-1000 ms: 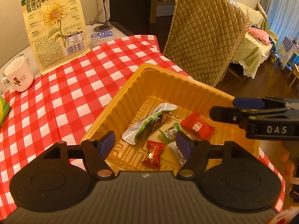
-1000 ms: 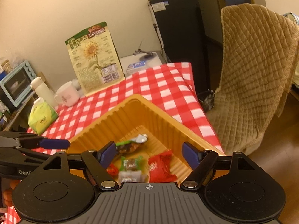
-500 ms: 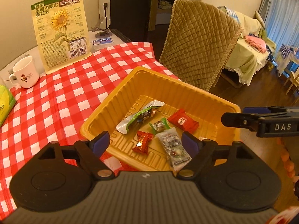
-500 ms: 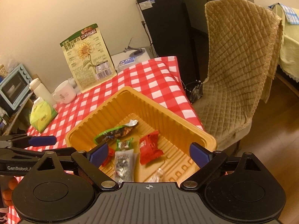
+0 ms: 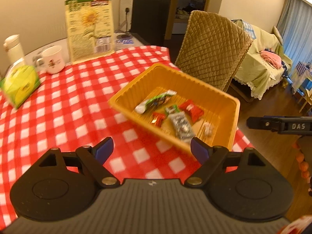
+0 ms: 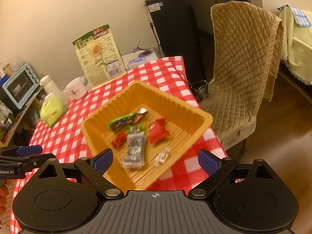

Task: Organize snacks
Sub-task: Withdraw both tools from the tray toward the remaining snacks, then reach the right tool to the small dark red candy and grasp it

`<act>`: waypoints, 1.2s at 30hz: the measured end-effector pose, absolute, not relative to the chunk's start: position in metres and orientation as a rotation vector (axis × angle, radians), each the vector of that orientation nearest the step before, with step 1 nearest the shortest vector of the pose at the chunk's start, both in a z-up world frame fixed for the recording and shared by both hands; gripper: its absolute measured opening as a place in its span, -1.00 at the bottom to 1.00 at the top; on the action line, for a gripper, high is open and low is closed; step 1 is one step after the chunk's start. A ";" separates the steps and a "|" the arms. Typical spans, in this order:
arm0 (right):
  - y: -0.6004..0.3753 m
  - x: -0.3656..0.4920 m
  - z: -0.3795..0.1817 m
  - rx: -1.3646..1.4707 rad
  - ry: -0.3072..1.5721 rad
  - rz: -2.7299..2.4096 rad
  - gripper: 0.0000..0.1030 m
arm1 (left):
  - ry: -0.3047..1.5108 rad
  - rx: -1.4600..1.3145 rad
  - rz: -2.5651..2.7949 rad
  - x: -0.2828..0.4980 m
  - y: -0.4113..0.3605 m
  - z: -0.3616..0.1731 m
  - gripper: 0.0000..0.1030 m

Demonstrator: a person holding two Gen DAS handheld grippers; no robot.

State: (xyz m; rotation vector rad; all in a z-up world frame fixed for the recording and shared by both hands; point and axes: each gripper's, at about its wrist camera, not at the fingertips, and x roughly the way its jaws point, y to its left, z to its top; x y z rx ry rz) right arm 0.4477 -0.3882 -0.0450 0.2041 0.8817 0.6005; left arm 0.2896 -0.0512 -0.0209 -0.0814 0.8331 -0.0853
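Both grippers hang with nothing in them. The left gripper [image 5: 150, 150] has its blue-padded fingers spread wide above the red-and-white checked tablecloth [image 5: 64, 117], just short of the near wall of the ribbed orange plastic tray [image 5: 224, 97]. The right gripper [image 6: 155, 160] is equally wide, poised over the tray's near corner. Inside the tray lie the snacks: a long green-and-silver packet [image 6: 124, 121], a red foil pouch [image 6: 158, 131], a grey-and-white packet [image 6: 135, 149], a small red sweet [image 6: 119, 139], a small green sweet [image 6: 135, 129] and a clear-wrapped sweet [image 6: 163, 156]. No loose snack shows outside the tray, so the gathering step looks finished or nearly so. Next would likely be finding any snack out of view, or closing on the tray's rim to move it.
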 end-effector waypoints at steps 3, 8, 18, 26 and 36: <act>-0.389 0.432 -0.045 0.196 0.895 0.616 0.81 | 0.848 -0.112 -0.049 0.267 -0.042 -0.025 0.65; -0.390 0.408 -0.050 0.191 0.929 0.639 0.82 | 0.877 -0.134 0.002 0.230 -0.031 -0.033 0.65; -0.381 0.364 -0.064 0.142 0.983 0.681 0.82 | 0.900 -0.170 0.067 0.173 -0.023 -0.040 0.65; -0.361 0.331 -0.078 0.087 1.032 0.740 0.82 | 0.929 -0.222 0.099 0.137 -0.015 -0.049 0.65; -0.323 0.297 -0.090 0.016 1.068 0.832 0.82 | 0.964 -0.252 0.144 0.105 -0.003 -0.059 0.65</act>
